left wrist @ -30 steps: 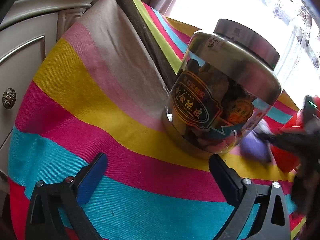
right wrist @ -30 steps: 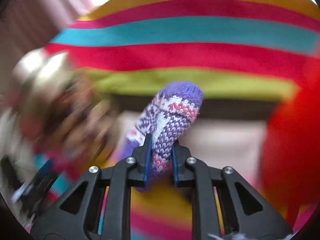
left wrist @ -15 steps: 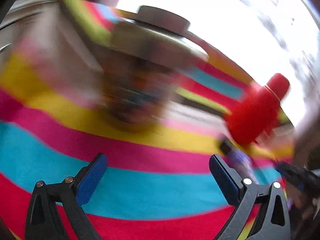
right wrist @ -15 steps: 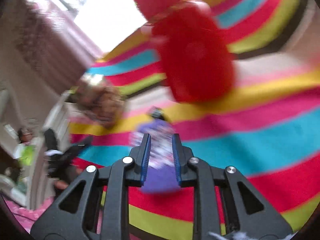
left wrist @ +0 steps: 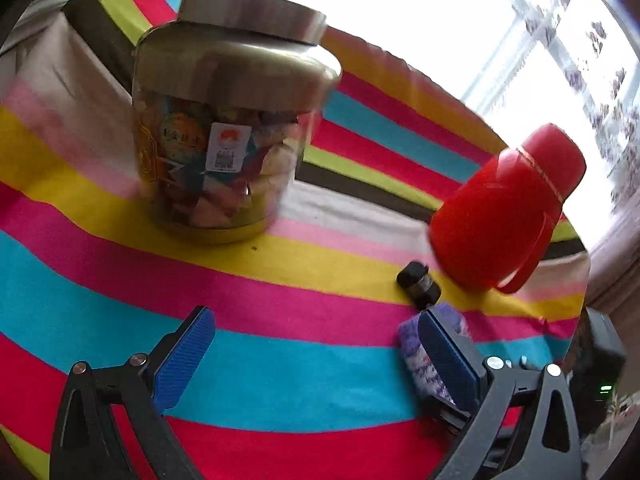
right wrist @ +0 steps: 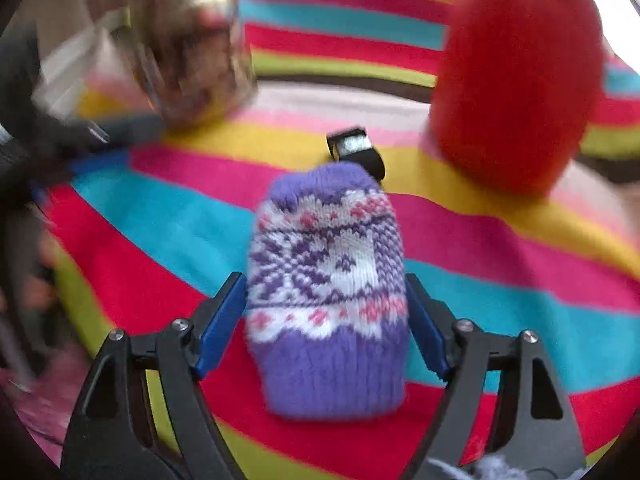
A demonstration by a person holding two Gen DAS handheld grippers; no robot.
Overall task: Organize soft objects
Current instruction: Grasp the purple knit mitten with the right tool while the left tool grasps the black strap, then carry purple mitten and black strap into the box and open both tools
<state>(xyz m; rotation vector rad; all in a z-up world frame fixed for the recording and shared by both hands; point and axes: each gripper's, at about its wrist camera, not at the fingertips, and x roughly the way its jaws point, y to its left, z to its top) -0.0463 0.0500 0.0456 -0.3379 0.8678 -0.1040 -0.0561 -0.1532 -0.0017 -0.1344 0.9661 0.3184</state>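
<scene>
A purple knitted mitten (right wrist: 326, 292) with a white and pink pattern lies flat on the striped cloth. My right gripper (right wrist: 324, 320) is open, with a blue pad on each side of the mitten and a small gap to each. In the left wrist view, part of the mitten (left wrist: 416, 354) shows behind the right finger. My left gripper (left wrist: 316, 356) is open and empty above the cloth.
A big clear jar (left wrist: 224, 120) with a grey lid stands at the back left. A red flask (left wrist: 504, 208) stands at the right. A small black cylinder (left wrist: 418, 284) lies just beyond the mitten. The striped cloth (left wrist: 280, 380) covers the table.
My right gripper was shut on the mitten in the air; the mitten now lies on the cloth and the jaws have opened. The left gripper has swung right, still open.
</scene>
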